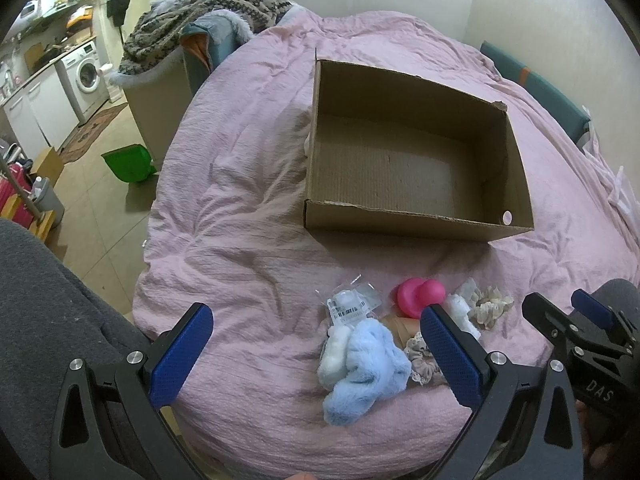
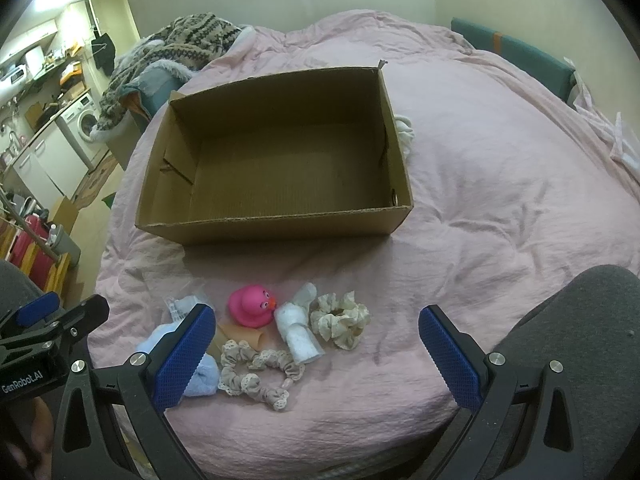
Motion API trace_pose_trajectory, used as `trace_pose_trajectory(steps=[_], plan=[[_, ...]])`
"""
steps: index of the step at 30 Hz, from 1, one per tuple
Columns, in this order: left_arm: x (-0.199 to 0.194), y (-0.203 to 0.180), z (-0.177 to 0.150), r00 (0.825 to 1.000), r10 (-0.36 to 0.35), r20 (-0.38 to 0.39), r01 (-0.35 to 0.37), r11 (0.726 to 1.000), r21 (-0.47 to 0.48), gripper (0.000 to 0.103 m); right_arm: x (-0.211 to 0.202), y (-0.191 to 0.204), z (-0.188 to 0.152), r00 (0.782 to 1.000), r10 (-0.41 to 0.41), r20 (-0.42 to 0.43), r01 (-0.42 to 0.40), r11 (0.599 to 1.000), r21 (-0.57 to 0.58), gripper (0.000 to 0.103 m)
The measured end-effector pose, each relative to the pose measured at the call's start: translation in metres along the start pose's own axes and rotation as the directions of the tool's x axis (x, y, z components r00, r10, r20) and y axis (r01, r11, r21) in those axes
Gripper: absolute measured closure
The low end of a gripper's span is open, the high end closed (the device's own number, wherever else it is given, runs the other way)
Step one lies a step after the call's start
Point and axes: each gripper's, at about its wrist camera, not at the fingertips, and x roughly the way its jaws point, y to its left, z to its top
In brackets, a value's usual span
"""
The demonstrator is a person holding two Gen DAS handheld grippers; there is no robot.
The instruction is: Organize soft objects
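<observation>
An empty open cardboard box (image 1: 416,224) (image 2: 272,226) lies on the pink bedspread. In front of it lies a row of soft things: a bagged white item (image 1: 350,304), a fluffy light-blue piece (image 1: 366,368) (image 2: 202,378), a pink rubber duck (image 1: 418,294) (image 2: 250,306), a white roll (image 2: 298,328), a cream scrunchie (image 1: 490,304) (image 2: 340,318) and a beige lace scrunchie (image 2: 256,368). My left gripper (image 1: 320,356) is open, hovering near the blue piece. My right gripper (image 2: 316,352) is open above the scrunchies. Both hold nothing.
A patterned blanket (image 1: 208,8) is heaped on a bin at the bed's far left. A white cloth (image 2: 404,130) lies beside the box. The floor at left holds a green dustpan (image 1: 128,166), a washing machine (image 1: 86,74) and a red case. A teal headboard (image 2: 516,54) stands at the far right.
</observation>
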Motion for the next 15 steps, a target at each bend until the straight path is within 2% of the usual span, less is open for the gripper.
trace_pose_trajectory(steps=[6, 11, 13, 15], plan=[[0.001, 0.0, 0.0, 1.0, -0.007, -0.01, 0.007, 1.0, -0.001, 0.0, 0.002, -0.004, 0.002, 1.0, 0.008, -0.017, -0.008, 1.0, 0.015, 0.0], [0.002, 0.005, 0.001, 1.0, -0.01, -0.018, 0.009, 1.0, -0.023, 0.0, 0.009, -0.036, 0.024, 0.995, 0.071, -0.064, -0.061, 0.986, 0.152, 0.0], [0.003, 0.006, 0.002, 1.0, -0.01, -0.023, 0.009, 1.0, -0.03, 0.0, 0.023, -0.051, 0.034, 0.987, 0.088, -0.131, -0.06, 0.977, 0.204, 0.0], [0.004, 0.008, 0.003, 1.0, -0.01, -0.027, 0.009, 0.999, -0.041, 0.0, 0.044, -0.062, 0.038, 0.963, 0.126, -0.24, -0.064, 0.966, 0.25, 0.0]])
